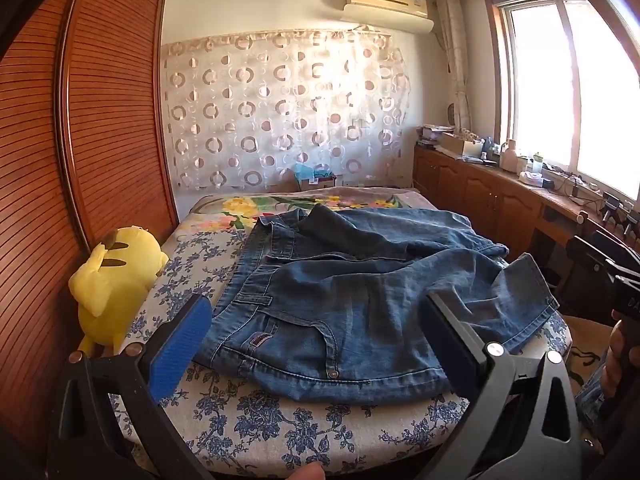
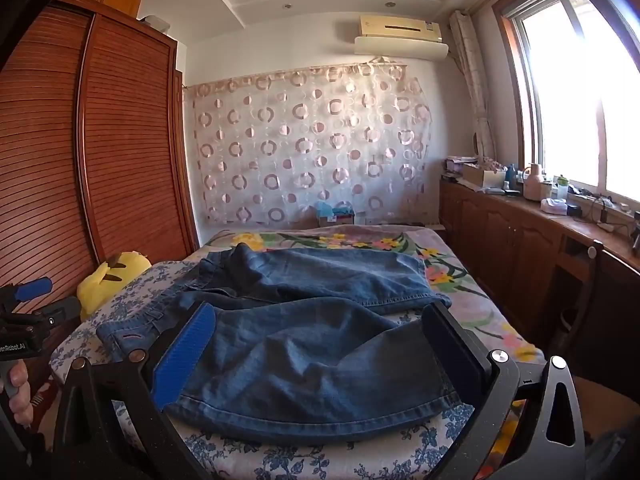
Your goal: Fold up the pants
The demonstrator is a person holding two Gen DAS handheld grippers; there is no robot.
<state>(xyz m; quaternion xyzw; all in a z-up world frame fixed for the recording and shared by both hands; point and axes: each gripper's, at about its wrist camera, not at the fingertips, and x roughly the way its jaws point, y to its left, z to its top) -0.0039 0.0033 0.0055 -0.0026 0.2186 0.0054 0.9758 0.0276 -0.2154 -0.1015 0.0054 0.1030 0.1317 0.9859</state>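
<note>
Wardrobe doors (image 1: pixel 100 120) of slatted brown wood fill the left side in both views, and a yellow plush (image 1: pixel 116 276) sits at their foot, against the left edge of the bed (image 1: pixel 280 432). Next comes the left gripper (image 1: pixel 316 320), its jaws spread wide and holding nothing, hovering over the near waist end of the jeans (image 1: pixel 360 292); its blue pad (image 1: pixel 180 348) shows on the left finger. The jeans lie unfolded and rumpled across the bed's blue-flowered cover, waistband toward the left and both legs running to the right, the near leg's hem at the bed's right front corner. In the right wrist view, the right gripper (image 2: pixel 320 348) hangs just above the near leg, its jaws likewise wide apart and empty, with denim filling the gap between the fingers but no pad pressing on it. Behind the bed hangs a curtain (image 1: pixel 280 116) patterned with rings. Farther right stand low wooden cabinets (image 1: pixel 480 196) with a cluttered top under a bright window (image 1: pixel 560 88).
</note>
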